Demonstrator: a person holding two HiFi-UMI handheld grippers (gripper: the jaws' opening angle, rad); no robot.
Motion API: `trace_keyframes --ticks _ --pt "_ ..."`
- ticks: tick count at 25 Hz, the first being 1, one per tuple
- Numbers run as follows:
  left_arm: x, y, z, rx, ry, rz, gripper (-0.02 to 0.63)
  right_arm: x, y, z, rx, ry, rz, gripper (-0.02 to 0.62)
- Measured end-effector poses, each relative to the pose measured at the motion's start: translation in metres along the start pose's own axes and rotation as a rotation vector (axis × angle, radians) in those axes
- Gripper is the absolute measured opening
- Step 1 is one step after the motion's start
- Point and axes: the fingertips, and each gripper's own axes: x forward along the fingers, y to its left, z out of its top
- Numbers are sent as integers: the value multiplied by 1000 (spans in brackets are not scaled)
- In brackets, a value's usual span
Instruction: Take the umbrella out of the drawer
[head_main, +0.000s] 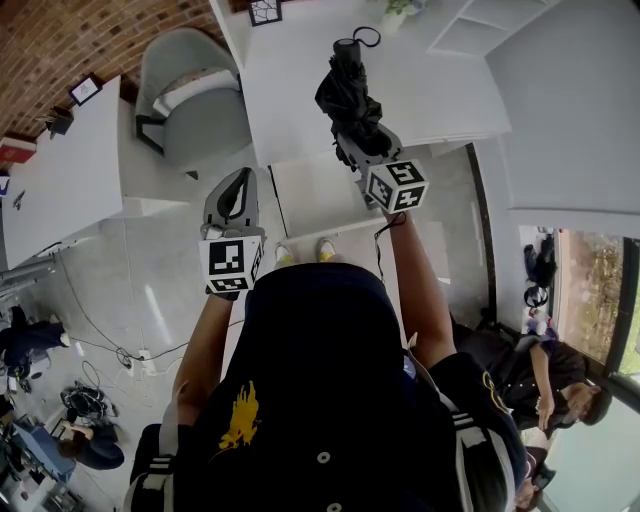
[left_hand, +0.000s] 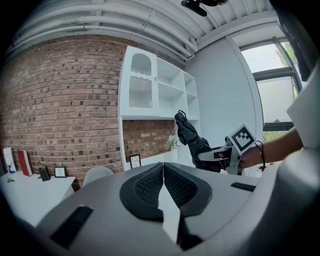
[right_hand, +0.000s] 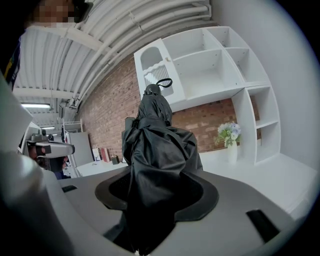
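Observation:
The black folded umbrella (head_main: 349, 92) is clamped between the jaws of my right gripper (head_main: 362, 138). It hangs in the air over the white desk (head_main: 440, 95), its handle and wrist loop pointing away from me. The right gripper view shows the bunched black fabric of the umbrella (right_hand: 156, 145) filling the gap of the right gripper (right_hand: 157, 186). Below the desk edge, the white drawer (head_main: 305, 195) stands pulled out. My left gripper (head_main: 238, 182) hovers left of the drawer, lower than the right one. In its own view the left gripper (left_hand: 163, 168) has its pads touching with nothing between them. The umbrella (left_hand: 189, 135) shows beyond it to the right.
A grey chair (head_main: 192, 92) stands left of the desk, and a white side table (head_main: 65, 170) lies further left. A white shelf unit (right_hand: 215, 65) and a vase of flowers (right_hand: 230, 137) sit at the back. A person (head_main: 545, 385) sits at lower right. Cables (head_main: 110, 350) lie on the floor.

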Motion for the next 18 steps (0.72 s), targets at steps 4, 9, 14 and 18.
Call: trace_keyframes --ticks 4,9,14,18 --pt "0 1 1 0 -1 4 18 -2 7 12 -1 -18 25 239" --pt "-1 1 1 1 -3 8 18 -7 18 26 -4 -47 52 239" --pt "0 4 3 2 -7 13 18 -15 27 40 -9 -78 61 241" --pt "0 4 1 1 -2 13 18 -25 36 56 -24 -113 62 241"
